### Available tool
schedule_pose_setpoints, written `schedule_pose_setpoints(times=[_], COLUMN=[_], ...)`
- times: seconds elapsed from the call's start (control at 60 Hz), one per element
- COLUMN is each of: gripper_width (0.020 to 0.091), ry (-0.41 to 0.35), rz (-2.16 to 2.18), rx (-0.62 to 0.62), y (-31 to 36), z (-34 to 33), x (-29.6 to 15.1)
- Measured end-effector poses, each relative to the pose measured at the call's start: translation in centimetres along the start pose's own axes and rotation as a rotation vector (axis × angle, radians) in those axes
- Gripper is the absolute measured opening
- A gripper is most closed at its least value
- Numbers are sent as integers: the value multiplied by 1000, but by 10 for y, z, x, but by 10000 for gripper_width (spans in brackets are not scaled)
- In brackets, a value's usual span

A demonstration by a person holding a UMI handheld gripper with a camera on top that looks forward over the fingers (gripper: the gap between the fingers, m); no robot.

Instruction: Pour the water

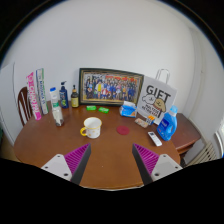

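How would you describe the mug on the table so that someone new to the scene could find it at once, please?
Start at the framed group photo standing against the wall at the back of the wooden table. In front of it, left of centre, stands the mug, beyond the open gripper. It is the only pale yellow, handled cup there.

Table [110, 150] – smooth wood, semi-gloss; mug [91, 127] glossy ceramic; frame [111, 86] w/ glass.

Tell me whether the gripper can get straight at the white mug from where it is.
Probably yes. The white ceramic mug stands just beyond the open fingers of the gripper, and only bare wooden table lies between; the small clear bottle stands off to its side.
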State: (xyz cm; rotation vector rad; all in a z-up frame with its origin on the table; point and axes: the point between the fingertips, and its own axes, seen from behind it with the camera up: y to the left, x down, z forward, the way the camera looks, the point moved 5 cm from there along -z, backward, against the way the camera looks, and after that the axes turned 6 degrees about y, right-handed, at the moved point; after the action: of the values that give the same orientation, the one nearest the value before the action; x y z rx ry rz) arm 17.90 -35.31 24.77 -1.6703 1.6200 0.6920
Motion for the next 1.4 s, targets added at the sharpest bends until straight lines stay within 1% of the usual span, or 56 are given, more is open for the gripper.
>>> schedule_pose_setpoints(times=[0.2,0.283,0.383,0.5,0.667,0.8,0.867,0.917,1.0,1.1,1.133,1.167,1.183,1.2,1.267,1.317,1.333,1.4], gripper_width=[855,855,853,858,857,858,852,845,810,718,664,555,536,536,499,478,460,437], ry=[28,33,17,-34,-106,-179,-196,-192,-196,-194,-197,-208,-218,-225,-244,-234,-230,-227], rz=[-22,-27,-25,-16,8,-11,-16,-1,29,37,37,39,39,42,47,49,48,35], rx=[-83,-124,-176,-214,-243,-259,-244,-237,-245,-251,-252,-237,-227,-215,-205,-203,-205,-201], y=[60,102,154,214,287,327,335,340,349,360,363,362,361,360,362,362,362,361], z=[11,24,39,74,152,213,245,267,298,323,328,330,330,330,330,328,327,319], x=[6,5,-1,-21,-58,-86,-94,-97,-99,-96,-95,-95,-96,-97,-95,-93,-93,-96])
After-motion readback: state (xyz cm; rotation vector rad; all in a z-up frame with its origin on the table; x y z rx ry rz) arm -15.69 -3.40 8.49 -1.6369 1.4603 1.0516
